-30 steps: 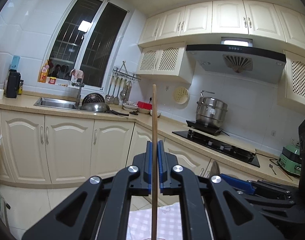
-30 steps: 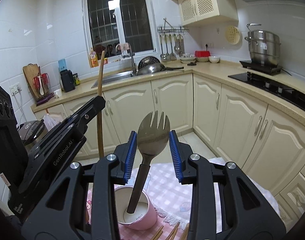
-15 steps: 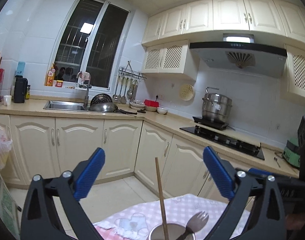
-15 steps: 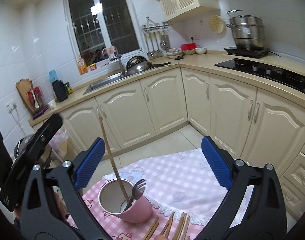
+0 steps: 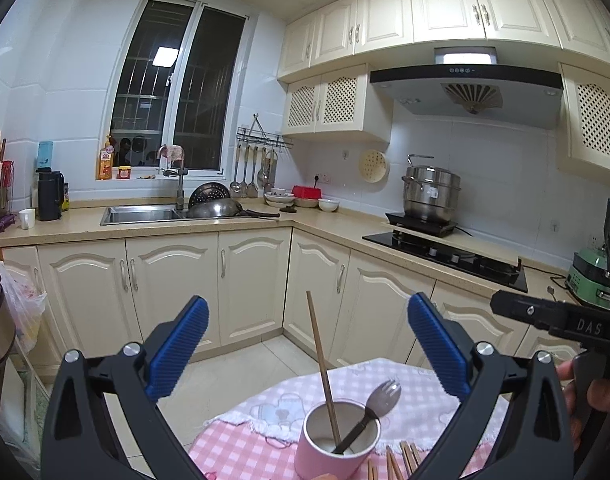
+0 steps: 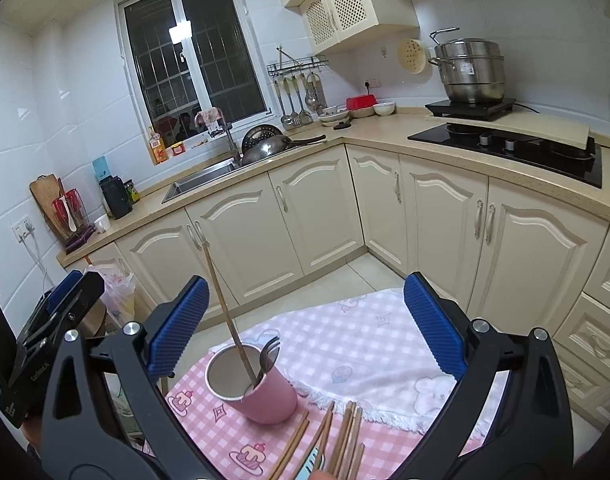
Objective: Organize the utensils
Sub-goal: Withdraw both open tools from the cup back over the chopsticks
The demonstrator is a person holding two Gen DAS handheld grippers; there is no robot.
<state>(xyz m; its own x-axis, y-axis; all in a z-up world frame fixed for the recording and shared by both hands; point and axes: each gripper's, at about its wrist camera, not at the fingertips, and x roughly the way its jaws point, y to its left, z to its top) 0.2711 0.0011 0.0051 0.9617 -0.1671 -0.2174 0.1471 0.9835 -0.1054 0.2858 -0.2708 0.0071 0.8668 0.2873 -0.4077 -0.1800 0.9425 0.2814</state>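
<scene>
A pink cup [image 6: 261, 394] [image 5: 329, 448] stands on the pink checked tablecloth [image 6: 365, 344]. Inside it lean one wooden chopstick [image 6: 225, 312] [image 5: 323, 364] and a metal spork [image 6: 269, 350] [image 5: 379, 398] with a dark handle. Several loose chopsticks [image 6: 345, 436] lie on the cloth in front of the cup. My right gripper [image 6: 303, 326] is open, above and behind the cup, nothing between its blue pads. My left gripper [image 5: 307, 350] is open too, held back from the cup with nothing in it. Each gripper shows at the edge of the other's view.
Cream kitchen cabinets [image 6: 289, 216] and a tiled floor lie beyond the small table. The counter carries a sink [image 5: 141, 214], a wok, bowls, and a steel pot [image 6: 471, 70] on a hob. A bin with a plastic bag [image 5: 21, 308] stands at the left.
Both grippers opened wide, letting go of the chopstick and the spork, which now rest in the cup. Both pulled back and up from the cup.
</scene>
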